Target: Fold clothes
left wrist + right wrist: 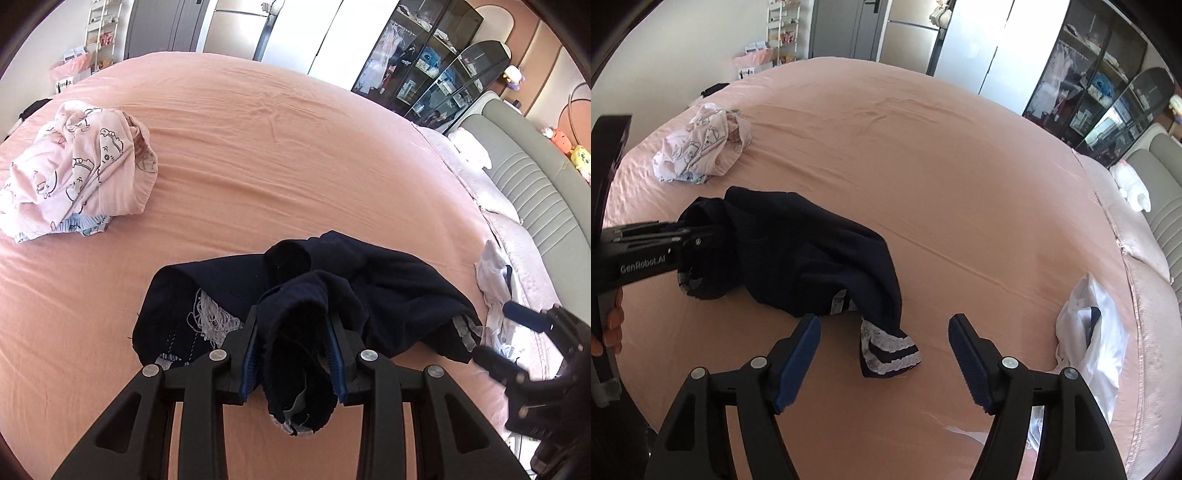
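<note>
Peach sheeting covers the bed [960, 166], and near its front edge lies the dark navy garment [798, 251], crumpled, one end raised. The left gripper [295, 343] has its jaws closed on a thick bunch of that navy cloth, the fabric spilling down between the blue pads. A striped cuff [886, 350] trails from the garment's low end onto the sheet, directly between the jaws of the right gripper [882, 354], which stand wide apart and touch nothing.

To do this step well, I judge the right gripper should come down squarely over the cuff and pinch only that edge, not the sheet beneath, while the left keeps its end lifted so the garment can be drawn out flat before folding.

Only the left wrist view shows how deep the cloth sits in the left jaws, and the white stitching [210, 321] on the garment's inner face. Only the right wrist view shows the cuff clearly, and a hand [611, 325] on the left gripper's handle. A pink printed heap [77, 166] lies well apart at the far left; a white garment [1089, 325] rests near the bed's right edge.
</note>
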A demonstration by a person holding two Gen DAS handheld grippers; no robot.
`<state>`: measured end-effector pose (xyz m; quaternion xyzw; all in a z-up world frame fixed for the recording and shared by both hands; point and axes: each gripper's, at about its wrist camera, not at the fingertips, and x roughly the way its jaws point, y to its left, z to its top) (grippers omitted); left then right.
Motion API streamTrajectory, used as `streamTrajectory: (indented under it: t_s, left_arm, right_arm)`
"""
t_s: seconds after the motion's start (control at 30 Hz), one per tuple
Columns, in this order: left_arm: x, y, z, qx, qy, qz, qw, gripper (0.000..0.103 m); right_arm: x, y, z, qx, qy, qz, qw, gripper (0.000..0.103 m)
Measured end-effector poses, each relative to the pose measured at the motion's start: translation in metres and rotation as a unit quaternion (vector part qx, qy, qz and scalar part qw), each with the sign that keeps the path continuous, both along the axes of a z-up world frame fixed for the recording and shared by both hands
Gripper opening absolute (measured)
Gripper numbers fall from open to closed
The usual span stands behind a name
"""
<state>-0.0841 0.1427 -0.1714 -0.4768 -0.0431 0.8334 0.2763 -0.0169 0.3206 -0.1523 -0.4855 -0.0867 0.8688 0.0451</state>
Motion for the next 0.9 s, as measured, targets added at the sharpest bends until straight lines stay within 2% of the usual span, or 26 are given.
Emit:
streamTrajectory:
  t_s: [0.23,0.43,0.7,0.9]
  left_arm:
    - [0.004,-0.013,0.007,0.020,-0.006,-0.004,0.9998,0.029]
    - [-0.001,-0.008,0.006,0.016,-0.004,-0.020,0.9997,0.029]
    - [-0.011,-0.017,0.006,0.026,-0.009,-0.018,0.9994,0.029]
    - [-0.015,-0.022,0.012,0.041,-0.003,-0.021,0.9989,0.029]
  right_arm:
    - [-0.009,-0.045,-0.021,0.040,0.017,0.069,0.997,0.072]
    - [-0.024,-0.068,-0.032,0.010,0.035,0.112,0.993,0.072]
    - [-0.037,-0.092,-0.053,0.019,0.053,0.143,0.988,0.071]
    - [-0.050,-0.096,-0.055,-0.004,0.062,0.145,0.987,0.071]
